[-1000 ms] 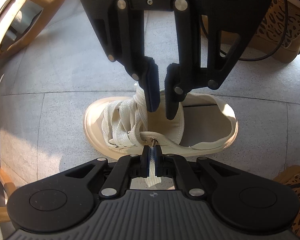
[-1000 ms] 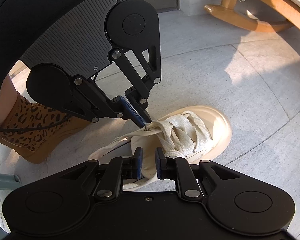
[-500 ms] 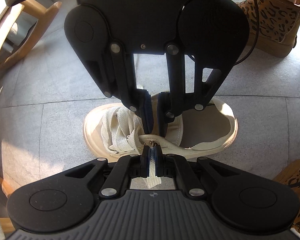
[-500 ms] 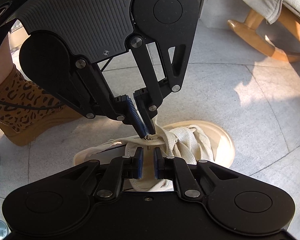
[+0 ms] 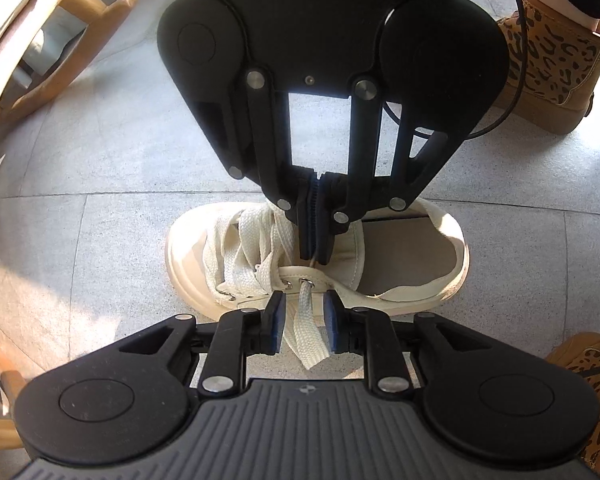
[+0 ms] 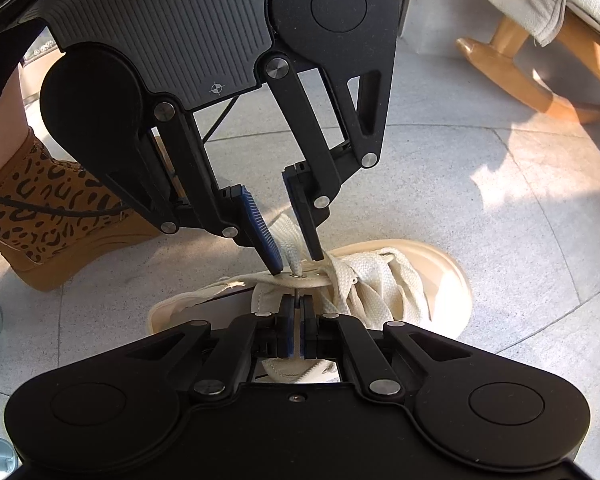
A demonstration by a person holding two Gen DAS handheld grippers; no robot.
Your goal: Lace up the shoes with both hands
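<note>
A cream canvas shoe [image 5: 400,248] lies on the grey tiled floor, toe to the left in the left wrist view. A flat cream lace [image 5: 306,328] passes through a metal eyelet [image 5: 303,281] on its near flap. My left gripper [image 5: 304,295] straddles the loose lace end; its jaws are opening and the pads stand clear of the lace. My right gripper [image 5: 316,257] points down just past the eyelet, shut on the thin lace tip that comes out of it. In the right wrist view my right gripper [image 6: 296,300] pinches that tip while my left gripper [image 6: 298,264] stands open around the lace over the shoe [image 6: 440,272].
A person's leopard-print boots [image 5: 552,64] [image 5: 592,384] stand right of the shoe, one also in the right wrist view [image 6: 48,216]. A wooden rocking chair runner [image 5: 60,40] [image 6: 512,64] sits on the floor beyond the toe. A black cable [image 5: 518,60] hangs by the right gripper.
My right gripper has come down to the eyelet and shut on the lace tip. My left gripper, shut on the lace end before, has opened its jaws around it.
</note>
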